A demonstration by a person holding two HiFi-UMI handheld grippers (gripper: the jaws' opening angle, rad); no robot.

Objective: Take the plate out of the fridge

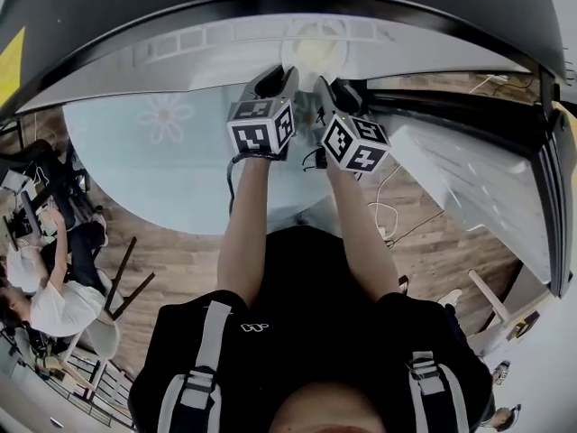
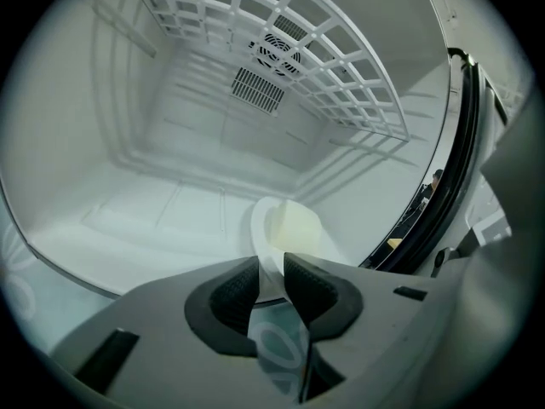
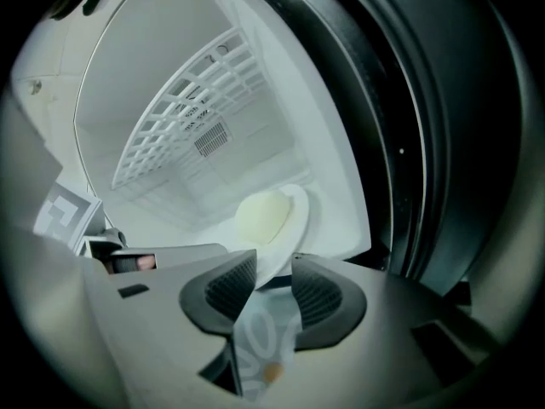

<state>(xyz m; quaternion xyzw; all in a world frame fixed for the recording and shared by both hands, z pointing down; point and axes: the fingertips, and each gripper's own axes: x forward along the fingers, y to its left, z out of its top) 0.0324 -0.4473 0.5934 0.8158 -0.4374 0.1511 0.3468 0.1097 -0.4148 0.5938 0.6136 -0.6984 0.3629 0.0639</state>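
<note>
A white plate with a pale yellow centre lies on the fridge floor, just inside the opening. Both grippers reach in from the front and hold its near rim. In the left gripper view the plate stands on edge, and its rim runs down between the pads of my left gripper, which is shut on it. The right gripper view shows the plate tilted, its lower rim filling the gap of my right gripper. From the head view, the left gripper and right gripper sit side by side.
The fridge is white inside, with a wire shelf above the plate and a vent on the back wall. The dark door seal runs along the right. The open door stands at my right. A pale blue flowered mat covers the floor, and a person sits at far left.
</note>
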